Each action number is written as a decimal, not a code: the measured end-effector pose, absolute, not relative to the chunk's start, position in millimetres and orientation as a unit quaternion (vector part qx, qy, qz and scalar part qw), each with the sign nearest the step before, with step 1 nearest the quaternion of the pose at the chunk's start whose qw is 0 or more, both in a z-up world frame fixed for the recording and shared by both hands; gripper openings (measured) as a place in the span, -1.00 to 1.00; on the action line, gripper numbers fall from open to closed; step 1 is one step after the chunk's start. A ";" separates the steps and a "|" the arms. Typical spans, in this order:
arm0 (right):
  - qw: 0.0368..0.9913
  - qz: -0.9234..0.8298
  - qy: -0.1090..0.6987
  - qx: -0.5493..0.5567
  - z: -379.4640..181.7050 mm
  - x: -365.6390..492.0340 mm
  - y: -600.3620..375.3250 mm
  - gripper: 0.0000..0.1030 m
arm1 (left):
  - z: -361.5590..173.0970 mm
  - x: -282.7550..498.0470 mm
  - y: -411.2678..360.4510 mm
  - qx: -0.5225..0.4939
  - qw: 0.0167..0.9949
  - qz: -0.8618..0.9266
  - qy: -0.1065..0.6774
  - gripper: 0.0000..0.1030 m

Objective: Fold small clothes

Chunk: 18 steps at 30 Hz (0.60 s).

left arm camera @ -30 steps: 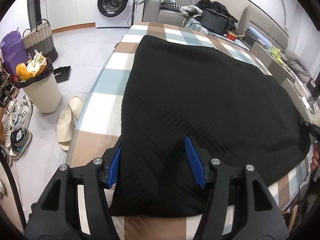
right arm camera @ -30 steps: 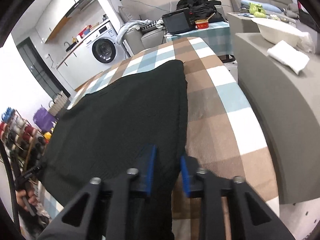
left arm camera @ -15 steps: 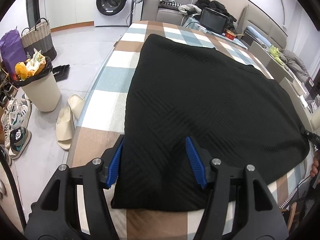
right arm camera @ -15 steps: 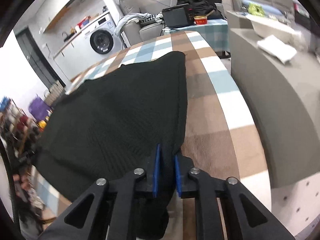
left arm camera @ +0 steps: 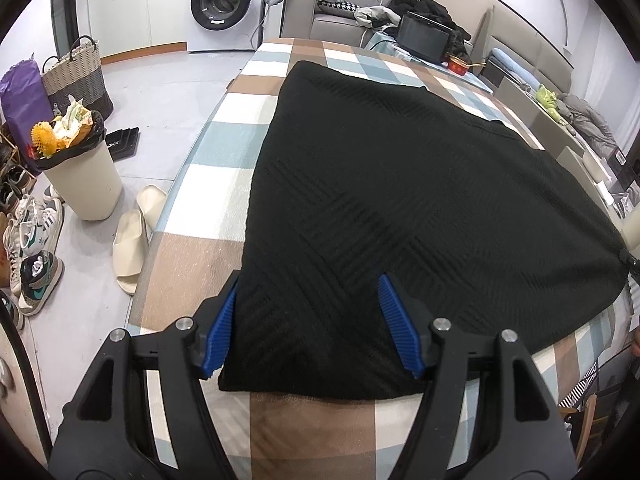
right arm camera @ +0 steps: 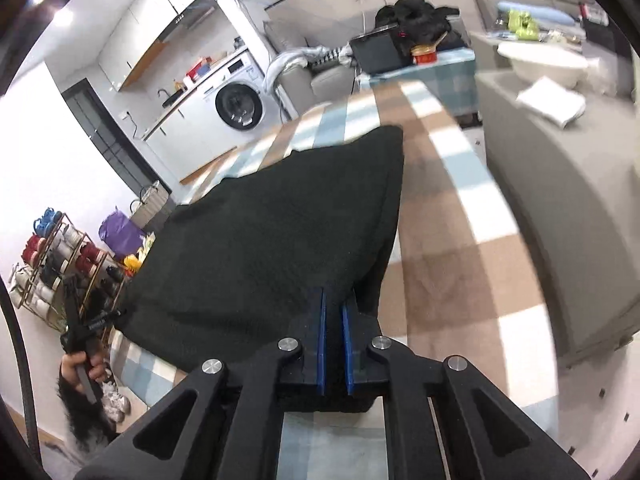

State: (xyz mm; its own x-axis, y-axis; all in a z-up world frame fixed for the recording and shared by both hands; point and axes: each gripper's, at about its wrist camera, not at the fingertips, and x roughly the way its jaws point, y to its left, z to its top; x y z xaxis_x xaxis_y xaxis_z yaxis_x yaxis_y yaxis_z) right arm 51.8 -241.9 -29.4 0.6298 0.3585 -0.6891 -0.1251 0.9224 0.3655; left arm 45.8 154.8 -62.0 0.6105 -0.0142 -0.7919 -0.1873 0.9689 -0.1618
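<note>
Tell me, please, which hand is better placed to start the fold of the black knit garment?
Right, probably. The right gripper is already shut on the black knit garment's near corner, lifting it off the checked tablecloth. The left gripper merely straddles its corner with open fingers.

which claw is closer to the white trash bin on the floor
Left. The left claw hangs open over the black knit cloth at the table edge nearest the trash bin; the right claw is shut on the cloth's opposite corner.
</note>
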 end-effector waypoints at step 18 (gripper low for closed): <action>0.872 0.136 0.460 0.099 -52.4 28.7 -227.7 -0.85 | -64.8 29.5 154.1 -0.110 0.888 0.048 0.443 0.31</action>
State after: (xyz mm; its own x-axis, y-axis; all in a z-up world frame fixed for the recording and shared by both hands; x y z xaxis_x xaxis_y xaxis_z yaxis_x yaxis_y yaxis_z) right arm 28.7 -227.7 -52.4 0.5396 0.3284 -0.7753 -0.1457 0.9433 0.2982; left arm 29.5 154.1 -64.8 0.6027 -0.0121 -0.7979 -0.1828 0.9712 -0.1528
